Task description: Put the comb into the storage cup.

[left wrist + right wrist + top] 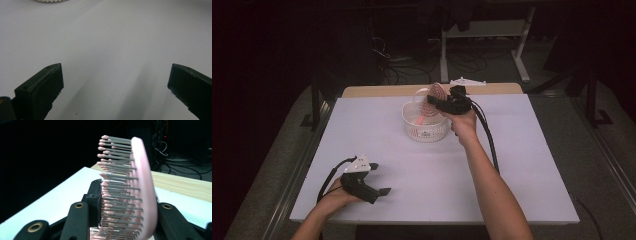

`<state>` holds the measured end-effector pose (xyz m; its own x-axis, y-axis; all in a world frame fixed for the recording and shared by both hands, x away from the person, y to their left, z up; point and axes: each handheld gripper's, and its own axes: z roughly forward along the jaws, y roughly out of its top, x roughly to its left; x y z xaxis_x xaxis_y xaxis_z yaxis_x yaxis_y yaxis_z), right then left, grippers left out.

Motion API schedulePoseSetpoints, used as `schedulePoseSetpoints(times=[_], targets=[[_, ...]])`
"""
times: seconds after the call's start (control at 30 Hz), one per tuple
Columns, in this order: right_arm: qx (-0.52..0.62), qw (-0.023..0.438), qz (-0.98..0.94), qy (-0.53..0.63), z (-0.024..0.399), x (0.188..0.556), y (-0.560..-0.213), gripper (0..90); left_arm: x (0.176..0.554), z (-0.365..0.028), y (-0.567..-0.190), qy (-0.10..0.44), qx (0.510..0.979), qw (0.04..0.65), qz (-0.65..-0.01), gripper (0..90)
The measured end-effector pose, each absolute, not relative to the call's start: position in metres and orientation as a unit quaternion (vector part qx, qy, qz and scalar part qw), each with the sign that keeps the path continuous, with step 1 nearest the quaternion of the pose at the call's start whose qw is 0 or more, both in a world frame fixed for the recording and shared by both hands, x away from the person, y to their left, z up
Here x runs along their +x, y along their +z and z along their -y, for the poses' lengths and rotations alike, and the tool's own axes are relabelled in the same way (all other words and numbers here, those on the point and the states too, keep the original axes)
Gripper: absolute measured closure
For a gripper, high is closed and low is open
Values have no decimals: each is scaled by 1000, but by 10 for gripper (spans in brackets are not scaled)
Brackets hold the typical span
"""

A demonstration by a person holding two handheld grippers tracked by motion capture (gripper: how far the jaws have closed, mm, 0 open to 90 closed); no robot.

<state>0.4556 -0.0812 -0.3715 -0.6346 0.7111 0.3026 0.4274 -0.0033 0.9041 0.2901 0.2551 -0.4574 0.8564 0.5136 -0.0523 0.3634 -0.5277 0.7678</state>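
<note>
A pink hairbrush (pixel 432 96) with grey pink-tipped bristles (pixel 117 177) stands upright over a white slotted basket (pixel 427 134) at the table's back middle; its handle slants down into the basket. My right gripper (pixel 434 104) is shut on the brush head, one jaw against the bristles and the other behind the pink back (pixel 143 182). My left gripper (pixel 381 178) rests low at the table's front left, its jaws wide apart with nothing between them (pixel 115 82). The basket's rim (pixel 50 1) peeks in at the top of the left gripper view.
The white table top (pixel 512 165) ends in a wooden strip (pixel 382 91) at the back, where a white three-cornered plate (pixel 468 81) lies. Behind the table the dark floor holds cables and a white desk frame (pixel 444 60).
</note>
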Motion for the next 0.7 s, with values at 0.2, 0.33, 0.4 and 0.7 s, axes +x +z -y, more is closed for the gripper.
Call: schedulePoseSetpoints(times=[0.2,0.33,0.4,0.7], targets=[[410,130,-701,569,88,455,-373,595,290,-255,-458,89,869,415,-253,0],[415,131,-701,565,94,454,-374,586,290,-254,-458,88,870,415,-252,0],[416,132,-702,563,97,453,-375,581,290,-254,-458,88,870,415,-252,0],[421,134,-706,554,105,454,-378,558,290,-253,-459,86,871,414,-251,0]])
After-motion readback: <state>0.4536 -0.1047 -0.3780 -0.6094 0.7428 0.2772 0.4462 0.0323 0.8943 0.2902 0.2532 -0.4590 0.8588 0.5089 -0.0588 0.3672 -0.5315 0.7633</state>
